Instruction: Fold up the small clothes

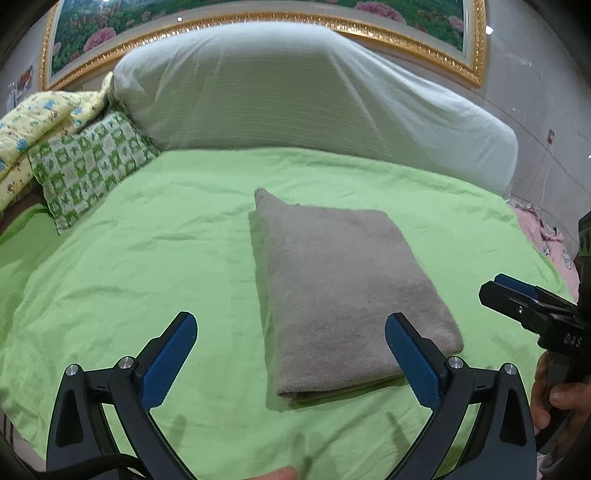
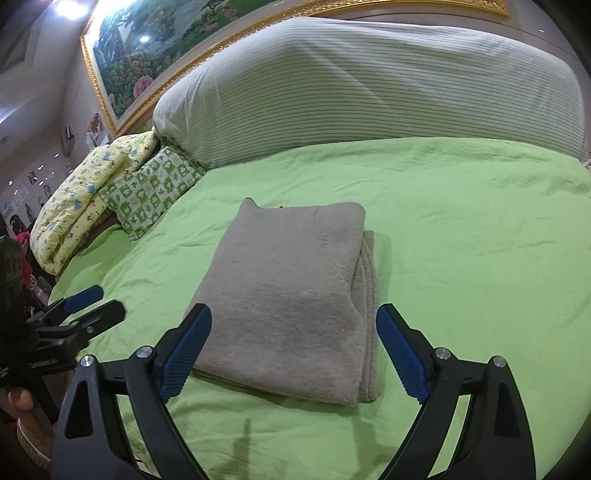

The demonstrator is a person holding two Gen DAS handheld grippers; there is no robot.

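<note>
A grey knitted garment (image 1: 343, 291) lies folded into a neat rectangle on the green bed sheet (image 1: 147, 258). My left gripper (image 1: 291, 321) hovers above its near edge, open, blue pads wide apart and touching nothing. In the right wrist view the same folded garment (image 2: 291, 295) lies flat, its layered edges showing on the right side. My right gripper (image 2: 293, 314) is open above the garment's near end, nothing between its pads. Each gripper shows in the other's view: the right gripper (image 1: 517, 291) at the right edge, the left gripper (image 2: 92, 302) at the left edge.
A large pale striped pillow (image 1: 295, 92) spans the head of the bed. A green patterned pillow (image 1: 88, 166) and a yellow printed quilt (image 1: 40, 122) sit at the far left. A gold-framed flower painting (image 1: 258, 11) hangs behind. A person's hand (image 1: 557, 395) holds the right gripper's handle.
</note>
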